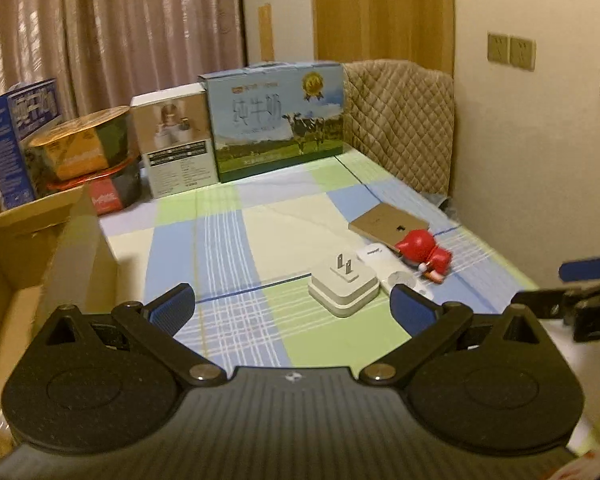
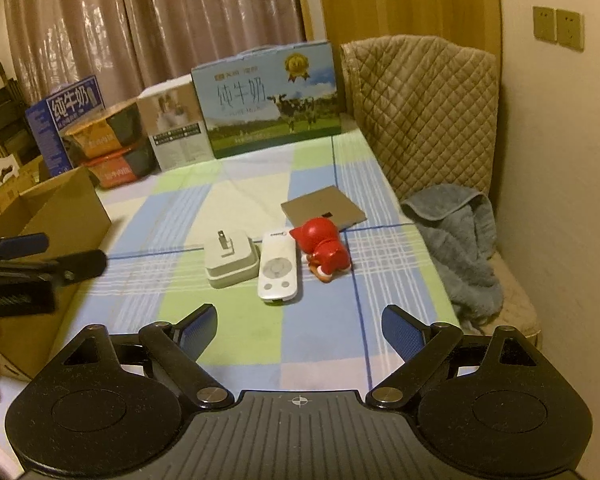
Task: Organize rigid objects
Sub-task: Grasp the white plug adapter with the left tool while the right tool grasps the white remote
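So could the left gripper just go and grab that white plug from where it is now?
Probably yes. The left gripper is open and empty, and the plug lies just ahead of it on the checked cloth, with nothing between. The remote lies close on the plug's right, so that finger has little room.

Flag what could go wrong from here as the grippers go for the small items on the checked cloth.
The white charger, white remote and red figurine lie packed side by side, so a finger closing on one may shove its neighbour. The charger's prongs point up and could catch a pad. Both open grippers, left and right, might collide.
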`<control>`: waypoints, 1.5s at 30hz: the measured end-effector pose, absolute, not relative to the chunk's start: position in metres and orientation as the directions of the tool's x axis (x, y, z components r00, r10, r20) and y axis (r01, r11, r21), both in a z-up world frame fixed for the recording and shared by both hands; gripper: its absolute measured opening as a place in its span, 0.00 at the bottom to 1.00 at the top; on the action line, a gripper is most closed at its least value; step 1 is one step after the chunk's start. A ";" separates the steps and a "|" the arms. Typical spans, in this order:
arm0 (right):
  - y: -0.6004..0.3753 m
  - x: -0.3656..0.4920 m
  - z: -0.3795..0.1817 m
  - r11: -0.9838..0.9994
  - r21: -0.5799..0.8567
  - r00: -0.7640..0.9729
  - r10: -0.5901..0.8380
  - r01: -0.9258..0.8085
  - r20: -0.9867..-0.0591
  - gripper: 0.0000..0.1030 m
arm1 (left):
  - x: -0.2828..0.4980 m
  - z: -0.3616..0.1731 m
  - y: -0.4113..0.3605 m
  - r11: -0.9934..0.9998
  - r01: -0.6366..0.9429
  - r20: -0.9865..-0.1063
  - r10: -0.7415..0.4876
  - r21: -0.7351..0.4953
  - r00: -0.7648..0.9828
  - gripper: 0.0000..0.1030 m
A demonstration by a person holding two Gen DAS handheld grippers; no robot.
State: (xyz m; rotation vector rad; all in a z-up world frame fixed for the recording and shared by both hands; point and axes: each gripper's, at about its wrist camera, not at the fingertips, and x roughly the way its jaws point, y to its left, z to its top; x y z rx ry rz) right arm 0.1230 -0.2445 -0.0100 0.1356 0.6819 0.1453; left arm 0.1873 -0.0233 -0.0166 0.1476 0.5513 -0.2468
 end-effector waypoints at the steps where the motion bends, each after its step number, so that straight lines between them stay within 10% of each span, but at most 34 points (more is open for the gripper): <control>1: -0.244 0.128 -0.013 0.981 0.172 0.764 0.178 -0.089 -0.620 0.85 | 0.194 -0.023 -0.024 0.958 0.278 -0.541 -0.198 0.070 0.818 0.99; 30: -0.201 0.259 -0.090 0.970 0.082 0.635 0.213 -0.230 -0.742 0.39 | 0.262 -0.084 -0.018 0.949 0.307 -0.694 -0.174 0.072 0.699 0.97; 45: -0.205 0.213 -0.084 0.945 0.119 0.571 0.281 -0.304 -0.772 0.36 | 0.269 -0.086 -0.012 0.966 0.254 -0.682 -0.218 -0.048 0.699 0.97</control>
